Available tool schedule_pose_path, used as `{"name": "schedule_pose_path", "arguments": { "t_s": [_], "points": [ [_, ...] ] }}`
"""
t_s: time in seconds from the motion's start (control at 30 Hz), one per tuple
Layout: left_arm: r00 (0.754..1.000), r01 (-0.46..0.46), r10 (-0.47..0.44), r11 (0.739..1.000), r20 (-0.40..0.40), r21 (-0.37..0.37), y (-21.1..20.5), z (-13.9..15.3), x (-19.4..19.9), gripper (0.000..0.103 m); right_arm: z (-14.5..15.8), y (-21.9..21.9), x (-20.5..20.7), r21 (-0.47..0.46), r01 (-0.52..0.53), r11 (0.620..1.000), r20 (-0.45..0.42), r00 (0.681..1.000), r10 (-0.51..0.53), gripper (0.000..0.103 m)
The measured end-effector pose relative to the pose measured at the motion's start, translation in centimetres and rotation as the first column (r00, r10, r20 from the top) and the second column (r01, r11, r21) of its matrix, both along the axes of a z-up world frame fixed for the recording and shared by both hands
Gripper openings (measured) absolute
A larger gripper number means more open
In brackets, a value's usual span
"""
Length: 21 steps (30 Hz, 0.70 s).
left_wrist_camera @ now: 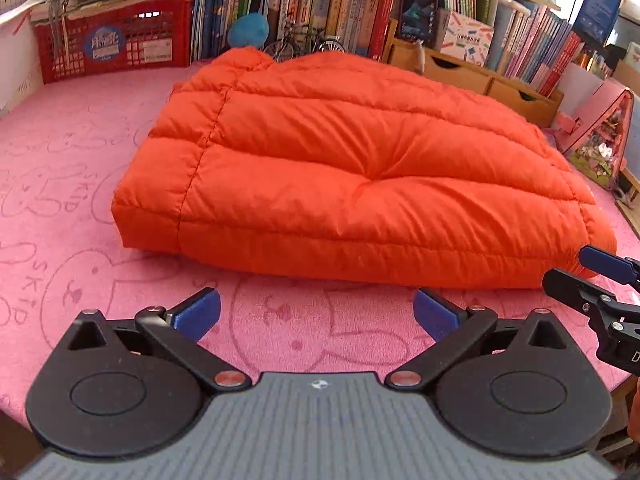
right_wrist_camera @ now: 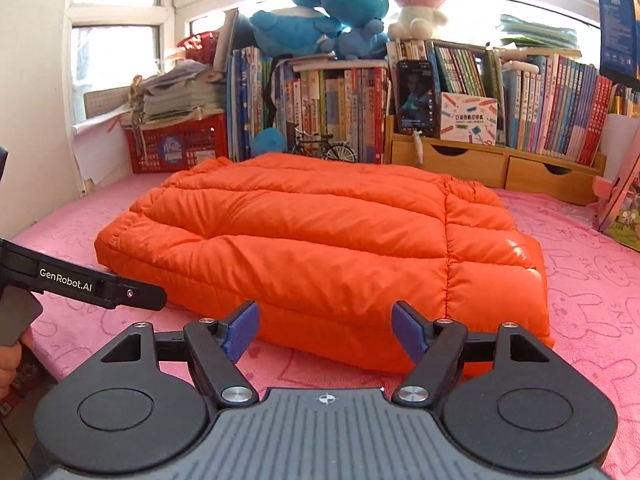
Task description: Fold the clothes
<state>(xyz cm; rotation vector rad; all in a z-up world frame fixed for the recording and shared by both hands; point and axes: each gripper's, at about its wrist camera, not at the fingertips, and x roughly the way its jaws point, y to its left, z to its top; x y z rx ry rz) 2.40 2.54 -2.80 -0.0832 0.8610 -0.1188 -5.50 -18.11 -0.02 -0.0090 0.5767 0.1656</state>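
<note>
Left tool (left_wrist_camera: 316, 312): blue pads spread wide, nothing between, hovering over pink desk cover (left_wrist_camera: 72, 184) just short of jacket's near edge. Right tool (right_wrist_camera: 324, 330): jaws apart, nothing gripped, near hem of jacket just beyond pads. Orange puffer jacket (right_wrist_camera: 320, 248) folded into thick rectangle, lying mid-desk. Bookshelf (right_wrist_camera: 540, 112) and red crate (right_wrist_camera: 176, 148) behind.

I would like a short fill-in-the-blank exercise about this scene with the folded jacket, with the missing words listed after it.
1. The puffy quilted jacket is ____ in colour.
2. It lies folded on a ____ towel with rabbit outlines.
3. Both the left gripper and the right gripper have their jaws ____.
4. The latticed plastic crate behind is ____.

Missing words: orange; pink; open; red
</note>
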Motion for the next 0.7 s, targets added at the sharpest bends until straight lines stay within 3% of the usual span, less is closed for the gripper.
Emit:
{"name": "schedule_pose_path", "arguments": {
  "t_s": [0.17, 0.33, 0.7],
  "points": [
    [0.999, 0.022, -0.018, 0.995, -0.039, 0.101, -2.0, -0.6, -0.4, 0.103, -0.1, -0.1, 0.7, 0.060, 0.086, 0.995, -0.156, 0.985, -0.076, 0.086],
    [0.998, 0.017, -0.009, 0.990, -0.055, 0.140, -3.1, -0.8, -0.2, 0.103, -0.4, -0.7, 0.3, 0.023, 0.128, 0.991, -0.170, 0.978, -0.123, 0.090],
    [0.996, 0.017, -0.004, 0.989, -0.086, 0.147, -3.6, -0.6, 1.0, 0.103, -2.1, -0.9, 0.4, -0.025, 0.127, 0.992, -0.203, 0.971, -0.129, 0.093]
  ]
}}
